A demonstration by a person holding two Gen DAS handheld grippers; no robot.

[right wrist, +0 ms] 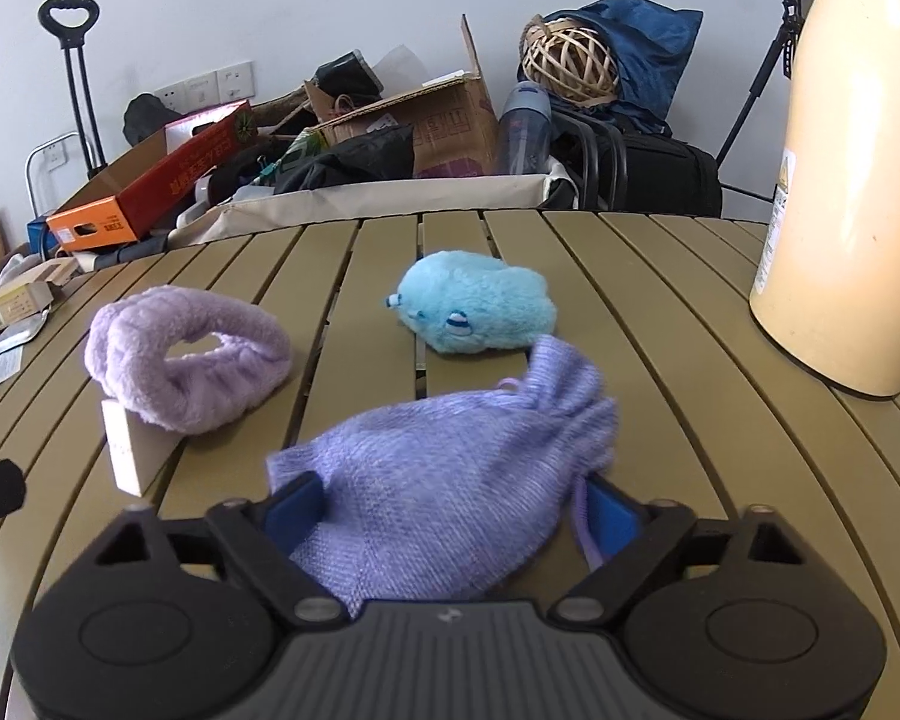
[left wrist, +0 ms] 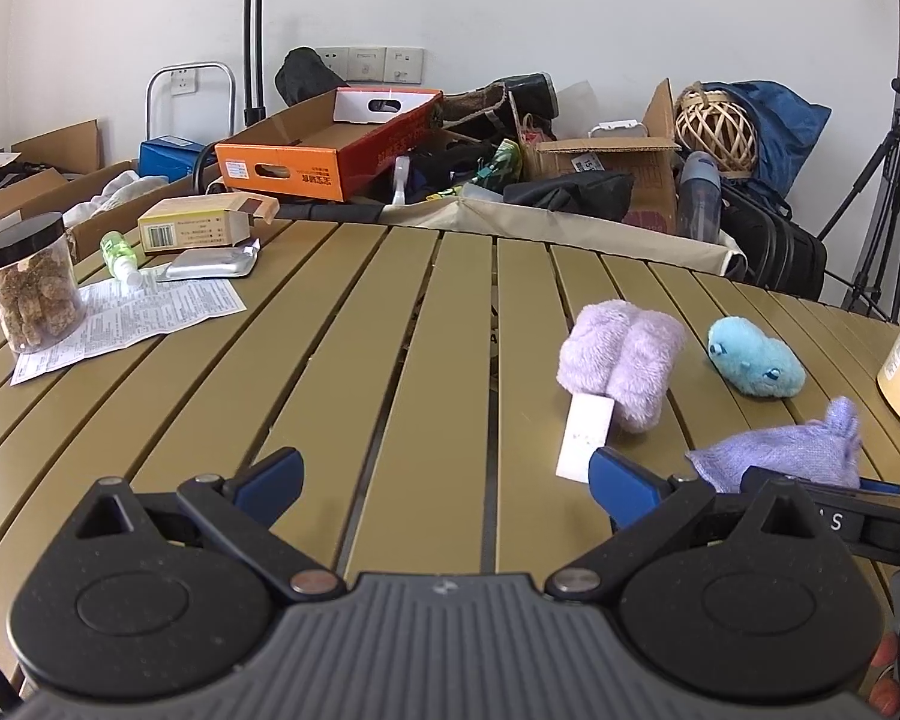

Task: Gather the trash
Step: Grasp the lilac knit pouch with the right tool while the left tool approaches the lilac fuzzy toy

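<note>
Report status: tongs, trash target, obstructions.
Left tongs open, empty. Right tongs straddling lilac pouch, grip unconfirmed. Blue plush just beyond; nothing blocking.

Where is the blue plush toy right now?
In the right wrist view the blue plush toy lies mid-table, right of the purple fuzzy band and just beyond the lilac knit pouch.

On the table (right wrist: 660, 312), the knitted pouch (right wrist: 450, 480) lay nearest, between the right gripper's (right wrist: 450, 516) fingers. Behind it sat the plush toy (right wrist: 480, 312), to its left the fuzzy headband (right wrist: 192, 354), and far right stood a tall container (right wrist: 852, 180). Boxes (right wrist: 150, 186) were piled beyond the table.
</note>
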